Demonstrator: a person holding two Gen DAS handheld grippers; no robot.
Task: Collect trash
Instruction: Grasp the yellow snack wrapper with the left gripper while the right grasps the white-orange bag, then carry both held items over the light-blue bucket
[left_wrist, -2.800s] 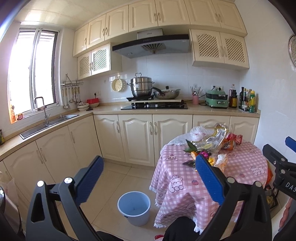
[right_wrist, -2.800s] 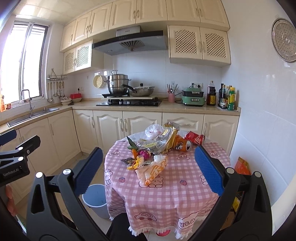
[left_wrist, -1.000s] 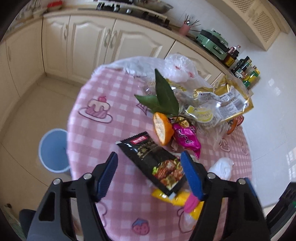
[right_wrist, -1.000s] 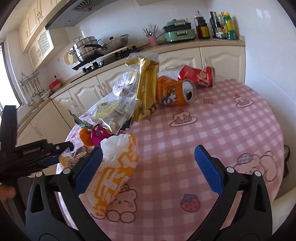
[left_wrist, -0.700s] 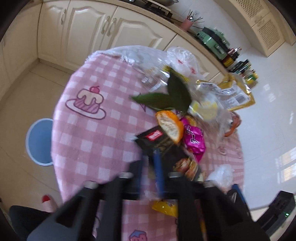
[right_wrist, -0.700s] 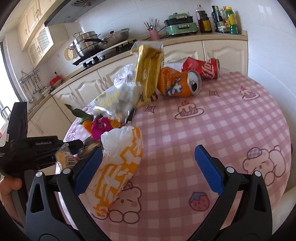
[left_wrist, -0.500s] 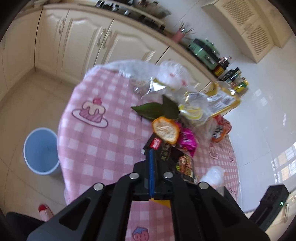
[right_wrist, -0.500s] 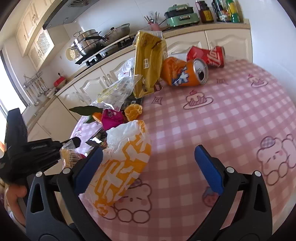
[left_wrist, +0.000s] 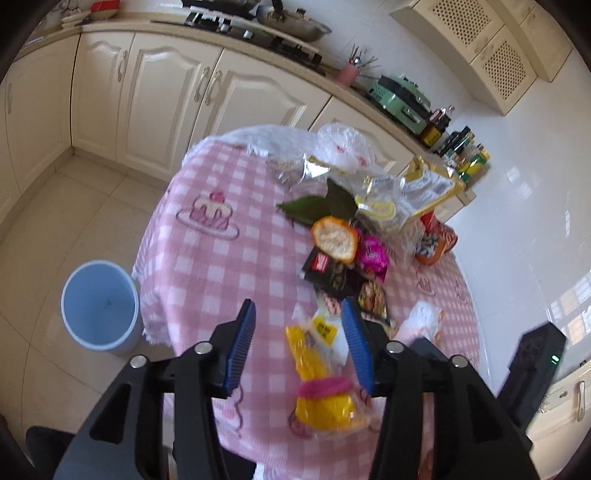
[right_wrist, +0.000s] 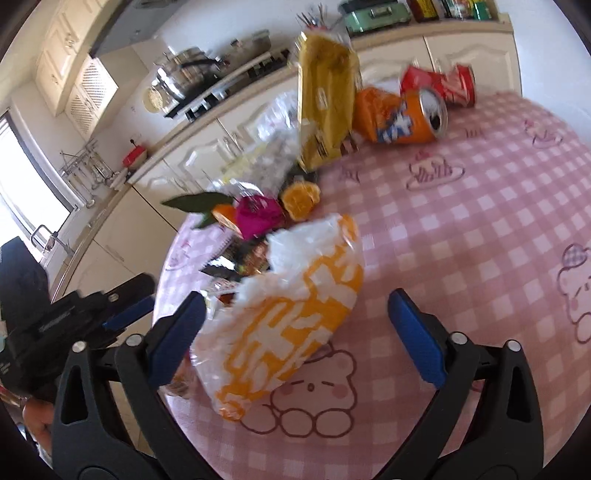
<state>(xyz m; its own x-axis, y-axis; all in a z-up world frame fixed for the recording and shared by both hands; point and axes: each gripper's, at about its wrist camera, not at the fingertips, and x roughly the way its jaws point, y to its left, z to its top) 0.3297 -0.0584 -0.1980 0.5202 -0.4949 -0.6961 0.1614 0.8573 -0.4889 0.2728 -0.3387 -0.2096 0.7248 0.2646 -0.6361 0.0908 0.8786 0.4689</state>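
Left wrist view: left gripper (left_wrist: 299, 341) jaws part-open, holding nothing, over a yellow wrapper (left_wrist: 317, 373) with a pink band, lying on the pink checked table (left_wrist: 207, 258) near its front edge.

Right wrist view: right gripper (right_wrist: 295, 328) jaws wide, empty, flanking a crumpled orange-and-white bag (right_wrist: 291, 317) on the table.

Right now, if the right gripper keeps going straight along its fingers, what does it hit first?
Most likely the orange-and-white plastic bag lying on the pink checked tablecloth; it sits between the open right gripper, nearer one finger. Depth is unclear.
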